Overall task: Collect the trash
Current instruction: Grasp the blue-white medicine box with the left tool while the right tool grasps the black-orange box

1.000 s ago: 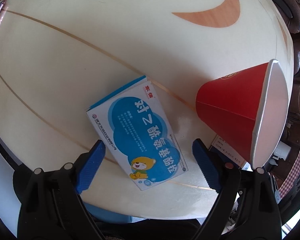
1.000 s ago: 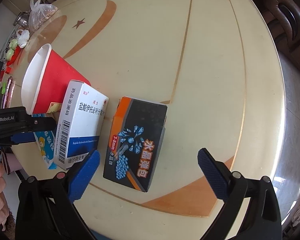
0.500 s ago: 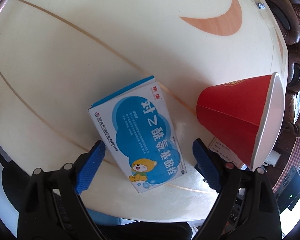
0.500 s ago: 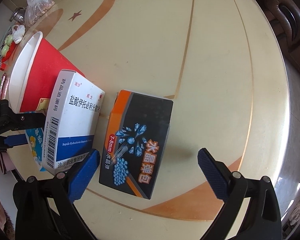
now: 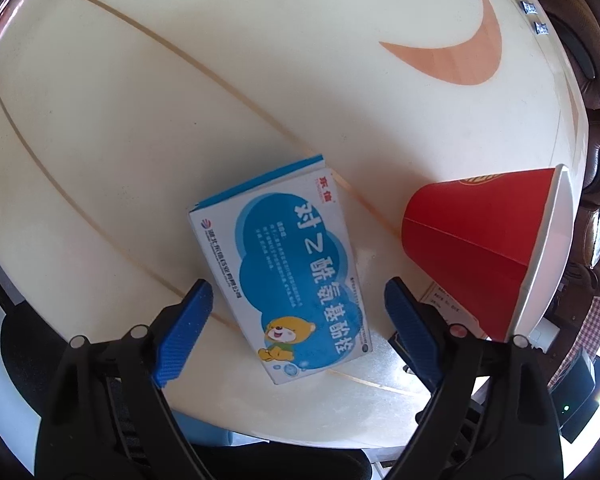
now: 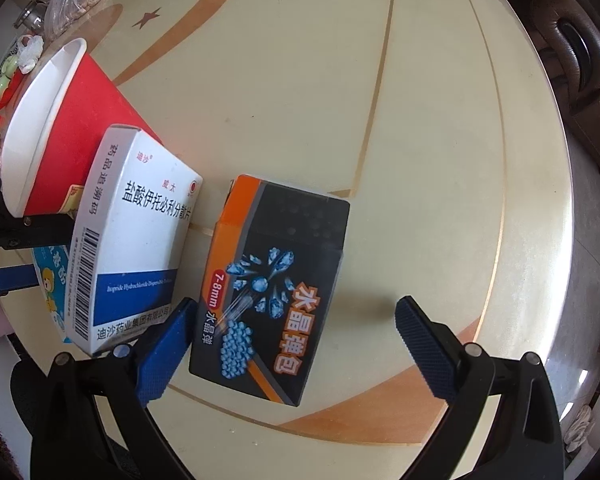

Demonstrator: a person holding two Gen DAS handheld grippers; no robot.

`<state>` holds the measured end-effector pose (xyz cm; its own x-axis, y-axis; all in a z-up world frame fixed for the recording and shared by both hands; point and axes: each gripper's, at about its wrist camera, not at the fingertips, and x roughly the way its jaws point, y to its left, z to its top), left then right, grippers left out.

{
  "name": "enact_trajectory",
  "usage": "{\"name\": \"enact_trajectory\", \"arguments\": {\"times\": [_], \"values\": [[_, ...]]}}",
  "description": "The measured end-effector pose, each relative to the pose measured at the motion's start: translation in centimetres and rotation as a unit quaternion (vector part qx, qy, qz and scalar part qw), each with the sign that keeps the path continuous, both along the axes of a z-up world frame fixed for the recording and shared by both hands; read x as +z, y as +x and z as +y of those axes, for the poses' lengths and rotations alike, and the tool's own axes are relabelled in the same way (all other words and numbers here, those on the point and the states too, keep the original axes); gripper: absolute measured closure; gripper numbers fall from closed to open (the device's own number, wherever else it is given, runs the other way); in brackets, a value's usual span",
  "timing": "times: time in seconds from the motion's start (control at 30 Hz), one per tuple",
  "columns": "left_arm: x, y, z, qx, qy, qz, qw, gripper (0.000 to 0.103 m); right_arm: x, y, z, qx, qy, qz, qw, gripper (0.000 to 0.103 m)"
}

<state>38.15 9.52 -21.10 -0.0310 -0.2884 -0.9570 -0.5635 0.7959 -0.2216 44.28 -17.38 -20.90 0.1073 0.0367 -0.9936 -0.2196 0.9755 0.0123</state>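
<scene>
Cream tabletop carries our trash around the red cup: the blue box beside it, the black box beyond the white box. Our left tool has just narrowed slightly, gaping over the blue box, empty; our right tool gapes empty above the black box. We judge the right tool's left finger could snag the neighbouring white box.

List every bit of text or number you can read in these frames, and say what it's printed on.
"对乙酰氨基酚栓": blue box.
"盐酸伊托必利分散片", "药品追溯码", "迪沙药业集团有限公司": white box.
"水晶弹包", "7-8mm 水晶弹": black box.
Red cup: its gold mark is too small to read.
The blue box's fine print and the white box's italic English line are too blurred to read.
</scene>
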Motion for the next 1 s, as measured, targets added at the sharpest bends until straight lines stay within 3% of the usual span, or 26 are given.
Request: {"name": "enact_trajectory", "arguments": {"times": [0.13, 0.23, 0.3, 0.43, 0.6, 0.67, 0.93, 1.0], "values": [[-0.4, -1.6, 1.4, 0.039, -0.016, -0.005, 0.9991, 0.024, 0.0, -0.3, 0.9, 0.005, -0.015, -0.013, 1.0, 0.008], [0.1, -2.4, 1.3, 0.035, -0.025, -0.004, 0.9991, 0.022, 0.1, -0.4, 1.4, 0.004, -0.02, -0.014, 1.0, 0.008], [0.0, -2.1, 1.4, 0.032, -0.025, -0.007, 0.9992, 0.017, 0.3, -0.4, 2.0, 0.0, -0.021, -0.014, 1.0, 0.008], [0.3, -2.8, 2.0, 0.04, -0.003, -0.02, 0.999, 0.017, 0.6, -1.0, 2.2, -0.006, -0.019, -0.019, 1.0, 0.008], [0.9, -4.5, 2.0, 0.039, 0.013, -0.014, 0.999, 0.034, 0.7, -1.7, 2.2, -0.008, -0.012, -0.017, 1.0, 0.011], [1.1, -5.1, 2.0, 0.039, 0.025, -0.022, 0.9987, 0.035, 0.8, -1.8, 2.2, -0.009, -0.011, -0.016, 1.0, 0.011], [0.8, -5.4, 0.1, -0.001, 0.051, -0.01, 0.9987, 0.038, 1.5, -3.8, 2.8, 0.012, -0.001, -0.025, 1.0, 0.034], [0.8, -5.7, 0.2, -0.01, 0.05, -0.007, 0.9987, 0.038, 1.8, -4.1, 3.4, 0.018, -0.003, -0.024, 1.0, 0.044]]}}
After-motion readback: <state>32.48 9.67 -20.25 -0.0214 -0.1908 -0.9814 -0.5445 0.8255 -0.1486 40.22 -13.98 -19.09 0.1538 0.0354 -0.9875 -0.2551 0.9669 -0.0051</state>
